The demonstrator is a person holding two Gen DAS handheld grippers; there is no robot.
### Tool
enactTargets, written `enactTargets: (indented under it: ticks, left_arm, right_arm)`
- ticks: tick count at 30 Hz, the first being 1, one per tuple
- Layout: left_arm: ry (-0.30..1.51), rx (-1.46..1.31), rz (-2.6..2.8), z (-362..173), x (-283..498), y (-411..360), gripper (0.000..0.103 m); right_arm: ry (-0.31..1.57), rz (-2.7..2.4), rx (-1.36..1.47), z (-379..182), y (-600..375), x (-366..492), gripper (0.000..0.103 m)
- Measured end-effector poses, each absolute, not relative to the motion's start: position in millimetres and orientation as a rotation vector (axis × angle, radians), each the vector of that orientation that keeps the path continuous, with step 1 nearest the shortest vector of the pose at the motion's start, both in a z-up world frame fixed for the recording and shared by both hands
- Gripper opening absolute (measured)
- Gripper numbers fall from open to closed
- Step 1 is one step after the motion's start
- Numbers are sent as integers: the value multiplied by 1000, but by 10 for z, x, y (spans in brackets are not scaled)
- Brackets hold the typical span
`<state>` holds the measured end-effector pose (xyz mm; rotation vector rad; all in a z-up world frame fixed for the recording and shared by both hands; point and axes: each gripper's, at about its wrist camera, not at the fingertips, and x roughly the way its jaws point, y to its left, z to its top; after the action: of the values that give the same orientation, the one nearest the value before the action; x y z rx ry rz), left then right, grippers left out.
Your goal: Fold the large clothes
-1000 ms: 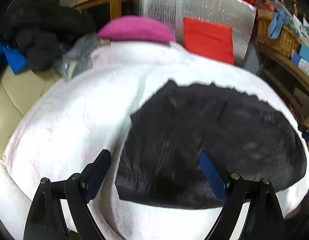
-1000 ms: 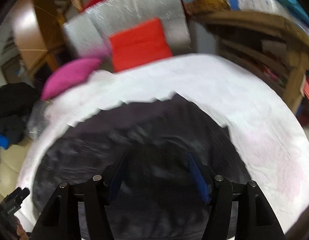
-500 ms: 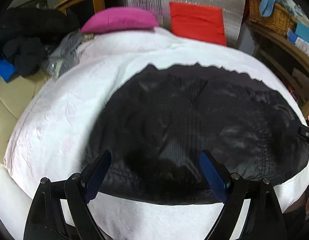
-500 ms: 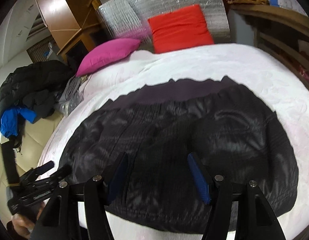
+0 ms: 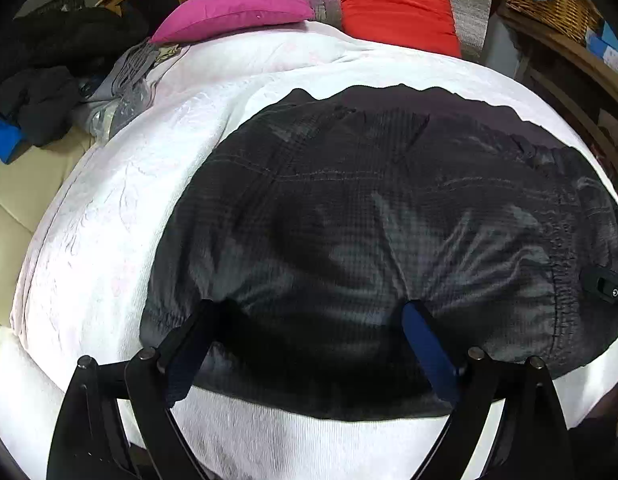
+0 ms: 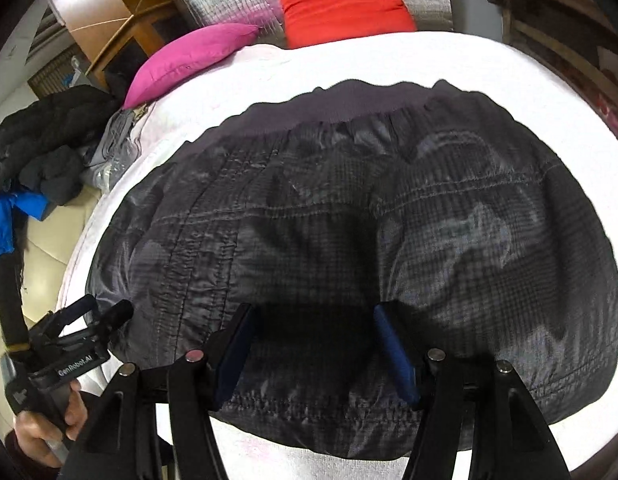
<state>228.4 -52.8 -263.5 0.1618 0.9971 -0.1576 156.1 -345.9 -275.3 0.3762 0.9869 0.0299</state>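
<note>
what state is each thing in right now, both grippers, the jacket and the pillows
left gripper: open, over the jacket's near hem
right gripper: open, over the jacket
black jacket: spread flat on the white bedspread, unfolded
pink pillow: lying flat
red cushion: propped up

A big black jacket [image 5: 381, 240] lies spread flat on the white bed cover [image 5: 109, 216], taking up most of the middle. Its fabric is thin and shiny with a fine grid weave and stitched seams running across. A plain dark ribbed band [image 6: 341, 108] forms the far edge, gathered and wavy. The near hem sits close to the bed's front edge, puffed and creased
</note>
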Motion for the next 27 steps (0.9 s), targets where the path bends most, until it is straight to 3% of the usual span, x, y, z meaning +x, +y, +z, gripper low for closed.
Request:
enactTargets:
  ticks: [7,13,27]
  left_arm:
    - [853,138,-168,-2245,2018,-542,93]
    - [746,212,-200,-2070,1835,-792,93]
    - [718,241,-222,-2057,1868,-902,93]
  right_arm:
    - [820,-12,456,-2423,-3818,1281,66]
    - [821,-64,474,-2442,-4033,1167,66]
    - [823,-72,464,-2448,-4079,1133,66]
